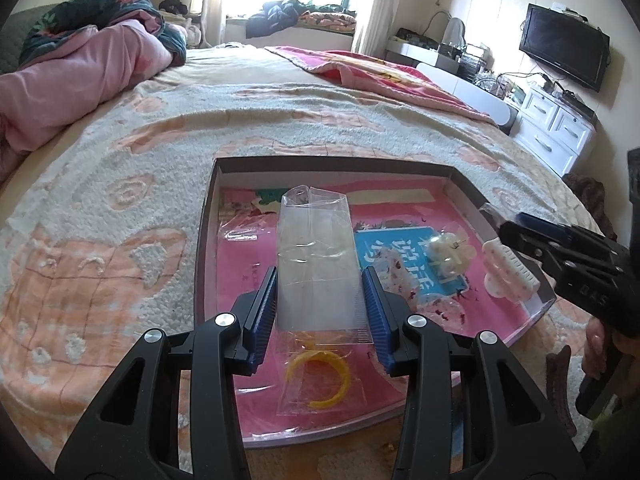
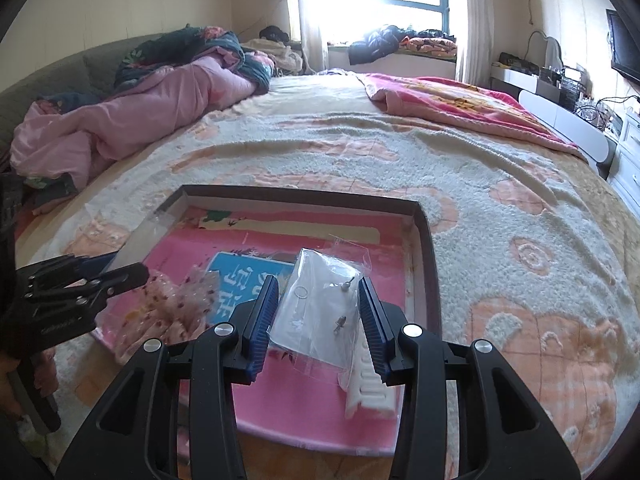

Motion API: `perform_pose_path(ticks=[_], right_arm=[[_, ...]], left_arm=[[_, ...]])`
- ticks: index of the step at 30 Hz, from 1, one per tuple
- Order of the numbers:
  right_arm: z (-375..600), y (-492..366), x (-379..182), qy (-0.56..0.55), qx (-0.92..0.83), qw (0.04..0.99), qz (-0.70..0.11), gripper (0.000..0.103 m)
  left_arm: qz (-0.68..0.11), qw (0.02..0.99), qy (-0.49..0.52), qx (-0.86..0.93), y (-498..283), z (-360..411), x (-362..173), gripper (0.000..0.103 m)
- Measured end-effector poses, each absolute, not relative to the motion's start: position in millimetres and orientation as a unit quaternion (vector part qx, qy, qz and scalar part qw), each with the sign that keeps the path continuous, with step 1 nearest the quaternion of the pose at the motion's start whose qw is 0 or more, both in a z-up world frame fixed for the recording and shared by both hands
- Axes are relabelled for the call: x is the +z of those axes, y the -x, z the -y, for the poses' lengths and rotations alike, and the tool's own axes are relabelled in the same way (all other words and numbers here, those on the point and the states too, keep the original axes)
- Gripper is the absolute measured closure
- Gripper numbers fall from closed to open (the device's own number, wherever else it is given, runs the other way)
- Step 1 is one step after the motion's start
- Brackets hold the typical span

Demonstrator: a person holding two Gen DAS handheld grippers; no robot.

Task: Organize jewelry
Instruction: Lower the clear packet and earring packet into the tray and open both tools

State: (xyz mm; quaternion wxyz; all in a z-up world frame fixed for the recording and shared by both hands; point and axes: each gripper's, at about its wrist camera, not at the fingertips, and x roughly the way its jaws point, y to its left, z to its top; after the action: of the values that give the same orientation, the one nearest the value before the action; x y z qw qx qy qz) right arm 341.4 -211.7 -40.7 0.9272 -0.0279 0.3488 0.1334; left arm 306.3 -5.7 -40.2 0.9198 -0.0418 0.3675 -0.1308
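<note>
Two tools work over the tray (image 1: 208, 216) on the bed: our left tool (image 1: 320, 300) grips an empty clear bag (image 1: 316, 248), our right tool (image 2: 318, 312) grips the earring packet (image 2: 320, 312). Next, we judge, bagging calls for careful alignment.

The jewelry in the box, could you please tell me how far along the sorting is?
Partly done: a yellow ring is already bagged in the box. The left gripper holds an empty clear bag; the right gripper holds a bag with small studs. The hair clips remain loose.
</note>
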Motion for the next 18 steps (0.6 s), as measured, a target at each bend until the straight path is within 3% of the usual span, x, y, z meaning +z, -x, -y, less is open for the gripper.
perform_pose_path(ticks=[18], right_arm=[[186.5, -387.4, -60.1, 0.023, 0.126, 0.912, -0.389, 0.062]], left_arm=[[-0.382, 0.916, 0.038, -0.117, -312.4, 1.4, -54.0, 0.069]])
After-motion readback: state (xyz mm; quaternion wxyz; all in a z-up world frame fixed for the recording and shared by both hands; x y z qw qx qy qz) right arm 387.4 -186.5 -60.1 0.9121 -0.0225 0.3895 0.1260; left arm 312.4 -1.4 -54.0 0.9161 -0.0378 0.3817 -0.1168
